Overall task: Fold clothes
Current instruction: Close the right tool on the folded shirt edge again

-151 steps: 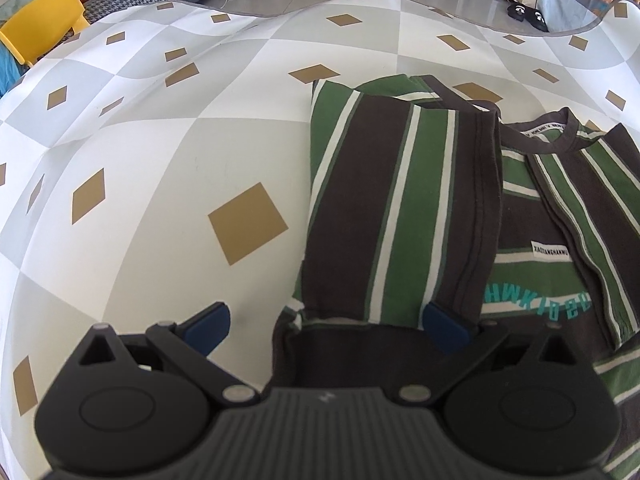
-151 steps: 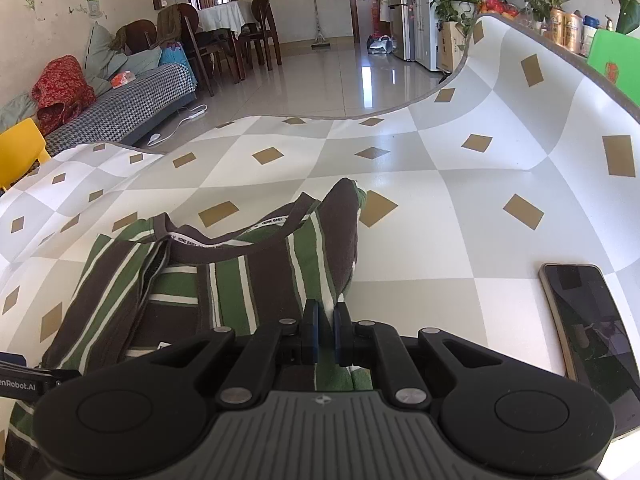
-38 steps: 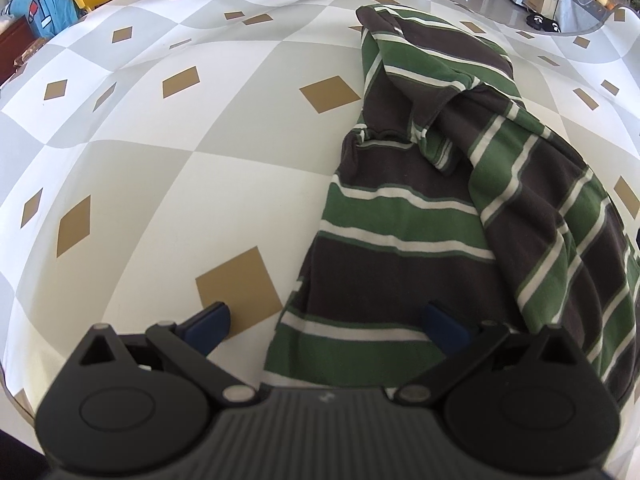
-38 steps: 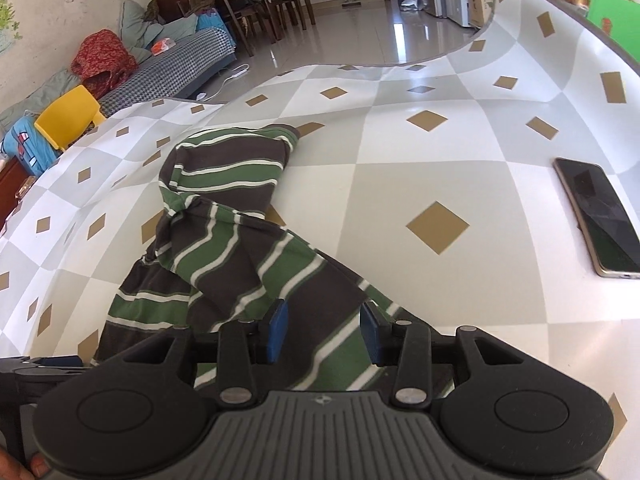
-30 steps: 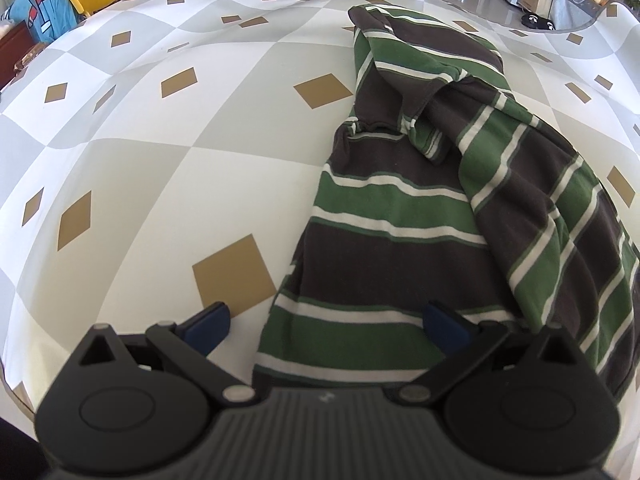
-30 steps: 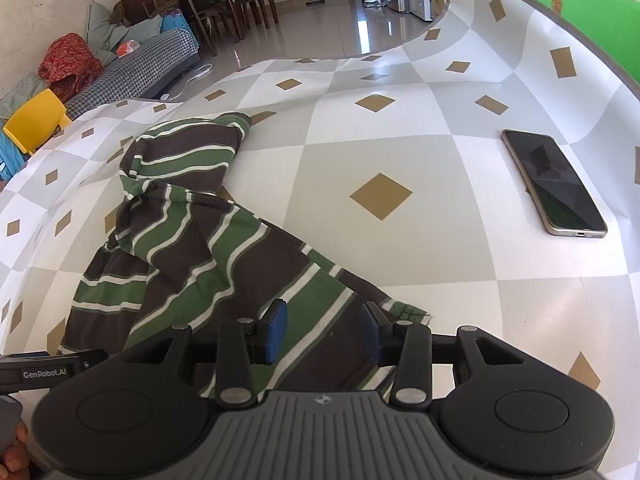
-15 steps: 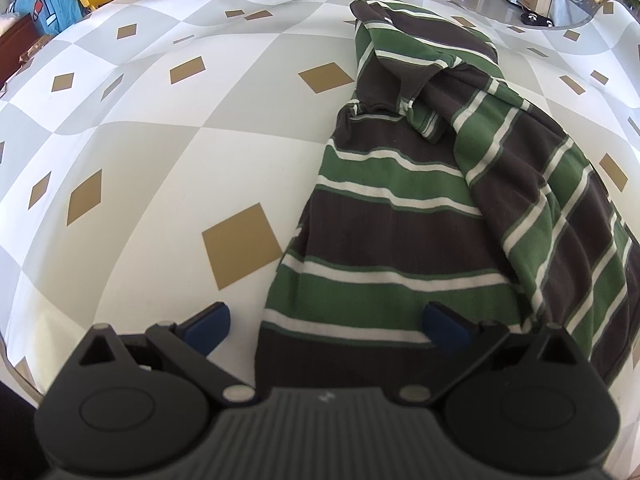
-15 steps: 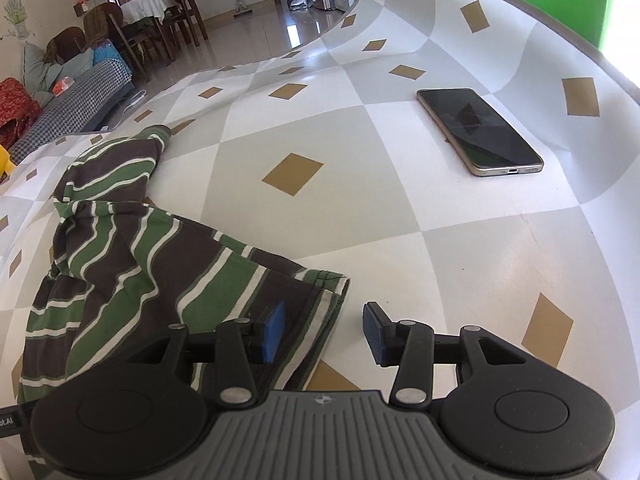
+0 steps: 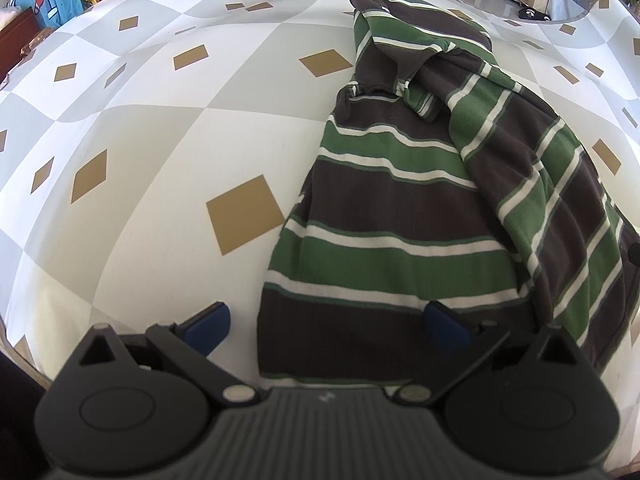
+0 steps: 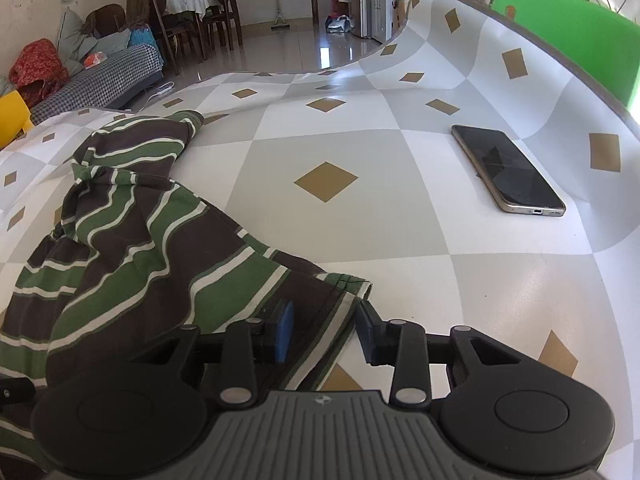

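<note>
A brown, green and white striped shirt lies crumpled and partly folded on the checked tablecloth. My left gripper hangs open and wide over the shirt's near hem. Its left pad is over bare cloth and its right pad over the shirt, and nothing is gripped. In the right wrist view the shirt fills the left side. My right gripper sits low at the shirt's near right hem corner. Its jaws are closing with the hem edge between them, and a gap still shows beside the pads.
A dark phone lies on the tablecloth to the right of the shirt. A green chair back stands behind the table's far right edge. The table's near left edge is close to my left gripper.
My right gripper has dropped to the shirt's right hem corner and its jaws have narrowed around the edge. The left gripper has shifted slightly along the near hem and stays wide open.
</note>
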`<action>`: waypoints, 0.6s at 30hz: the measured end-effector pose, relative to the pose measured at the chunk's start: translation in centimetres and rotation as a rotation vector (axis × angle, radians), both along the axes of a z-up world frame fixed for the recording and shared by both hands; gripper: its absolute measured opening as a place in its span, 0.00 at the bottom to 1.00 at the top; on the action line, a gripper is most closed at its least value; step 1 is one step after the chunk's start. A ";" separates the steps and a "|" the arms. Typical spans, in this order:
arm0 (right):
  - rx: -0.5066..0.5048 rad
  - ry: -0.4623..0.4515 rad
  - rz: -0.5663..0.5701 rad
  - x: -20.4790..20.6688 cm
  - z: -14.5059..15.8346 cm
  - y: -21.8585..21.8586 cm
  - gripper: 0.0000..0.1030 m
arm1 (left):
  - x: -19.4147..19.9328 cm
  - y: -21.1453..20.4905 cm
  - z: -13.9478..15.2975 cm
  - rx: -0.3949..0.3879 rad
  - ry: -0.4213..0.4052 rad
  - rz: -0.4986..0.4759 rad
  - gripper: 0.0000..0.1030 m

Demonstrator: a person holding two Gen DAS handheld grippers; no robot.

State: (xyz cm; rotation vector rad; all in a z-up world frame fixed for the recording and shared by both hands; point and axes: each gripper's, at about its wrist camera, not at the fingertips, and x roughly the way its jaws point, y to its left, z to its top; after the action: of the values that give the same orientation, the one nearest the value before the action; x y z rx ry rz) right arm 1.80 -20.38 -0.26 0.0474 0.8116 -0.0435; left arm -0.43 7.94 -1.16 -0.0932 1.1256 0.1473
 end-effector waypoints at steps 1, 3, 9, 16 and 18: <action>-0.010 -0.006 0.002 0.0 -0.1 0.0 0.23 | 0.0 0.0 0.0 0.001 -0.001 0.000 1.00; -0.012 -0.014 0.012 0.0 -0.2 0.1 0.17 | 0.0 -0.1 0.0 0.002 -0.002 0.001 1.00; 0.016 -0.025 0.027 -0.2 0.0 0.4 0.08 | 0.0 0.0 -0.1 -0.007 -0.001 0.006 1.00; 0.122 -0.094 0.073 -1.5 2.2 1.1 0.08 | -0.1 0.3 -0.1 -0.010 -0.003 0.014 1.00; 0.156 -0.113 0.096 -2.0 2.8 1.5 0.08 | -0.1 0.3 0.0 -0.010 -0.003 0.015 1.00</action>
State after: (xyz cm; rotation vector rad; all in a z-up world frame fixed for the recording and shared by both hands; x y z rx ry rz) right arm -0.18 -18.91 2.58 0.1568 0.7023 0.1120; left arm -0.54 8.28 -1.19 -0.1107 1.1224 0.1548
